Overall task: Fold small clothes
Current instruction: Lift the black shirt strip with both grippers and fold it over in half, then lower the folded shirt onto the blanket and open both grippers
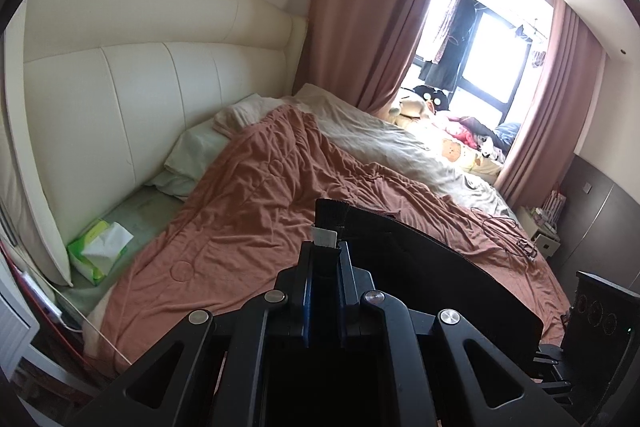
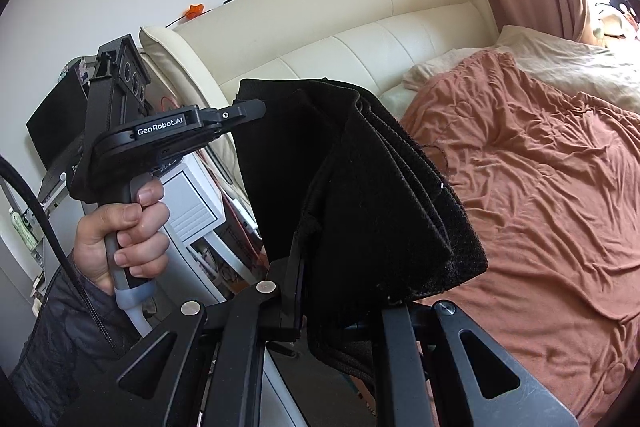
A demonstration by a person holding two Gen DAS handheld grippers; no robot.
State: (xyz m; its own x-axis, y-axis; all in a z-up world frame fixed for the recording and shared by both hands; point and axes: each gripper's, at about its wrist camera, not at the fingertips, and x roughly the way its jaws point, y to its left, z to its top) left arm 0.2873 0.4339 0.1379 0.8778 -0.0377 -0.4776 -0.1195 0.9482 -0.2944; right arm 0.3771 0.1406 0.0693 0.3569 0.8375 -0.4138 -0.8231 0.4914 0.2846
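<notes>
A small black garment (image 2: 372,195) hangs in folded layers in the air over the bed's near side, stretched between both grippers. In the left wrist view my left gripper (image 1: 325,247) is shut on the garment's (image 1: 432,259) corner, where a white tag (image 1: 325,238) pokes out between the fingers. The right wrist view shows the left gripper (image 2: 256,109) from the side, held by a person's hand (image 2: 128,223), pinching the cloth's far edge. My right gripper (image 2: 340,279) is shut on the near end of the garment, whose folds cover its fingertips.
A rust-coloured blanket (image 1: 260,187) covers the bed, with a beige sheet (image 1: 380,139) beyond it. A cream headboard (image 1: 132,99), pillows (image 1: 192,155) and a green tissue pack (image 1: 100,247) lie left. Cables (image 1: 508,231) rest on the blanket's right side. Pink curtains (image 1: 368,7) frame the window.
</notes>
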